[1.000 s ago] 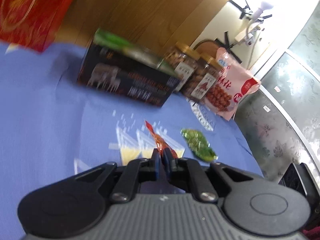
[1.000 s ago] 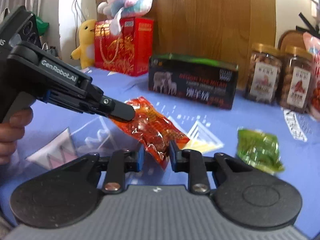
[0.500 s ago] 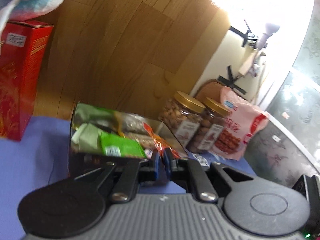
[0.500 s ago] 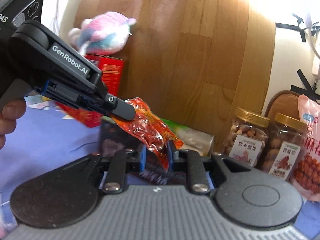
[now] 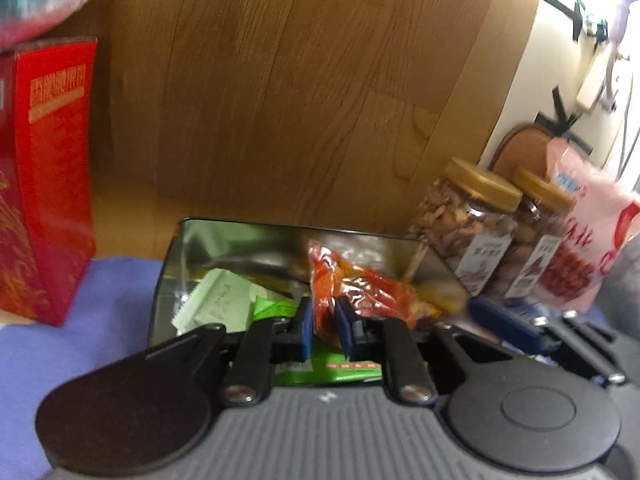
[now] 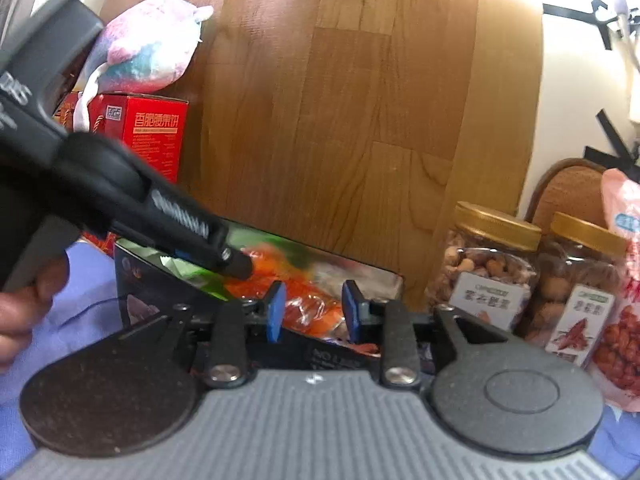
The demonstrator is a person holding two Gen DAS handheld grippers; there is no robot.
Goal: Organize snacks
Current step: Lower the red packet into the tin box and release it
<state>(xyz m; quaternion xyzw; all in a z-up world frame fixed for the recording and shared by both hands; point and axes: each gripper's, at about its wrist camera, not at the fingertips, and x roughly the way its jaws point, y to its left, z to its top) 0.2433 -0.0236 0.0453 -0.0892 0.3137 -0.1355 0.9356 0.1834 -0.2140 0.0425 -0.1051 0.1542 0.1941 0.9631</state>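
Observation:
A red snack packet (image 5: 360, 292) hangs over an open black box (image 5: 176, 248) with a silver lining. My left gripper (image 5: 325, 330) has the packet's end between its blue pads. Its jaws are opening, but the pads still touch the packet. In the right wrist view the packet (image 6: 308, 308) shows in the wide gap of my right gripper (image 6: 314, 314), whose jaws are opening and whose pads stand off it. The left gripper (image 6: 240, 266) reaches in from the left above the box (image 6: 136, 296). The right gripper (image 5: 500, 320) sits blurred at the left view's right.
Green packets (image 5: 276, 306) and a pale one (image 5: 216, 300) lie in the box. A red carton (image 5: 44, 180) stands left with a plush toy (image 6: 148, 48) on it. Two nut jars (image 5: 468, 224) and a pink bag (image 5: 588, 240) stand right. A wood panel rises behind the purple cloth (image 5: 80, 320).
Both grippers carried the red packet from over the cloth up to the open box. The right jaws spread off the packet. The left jaws widened a little.

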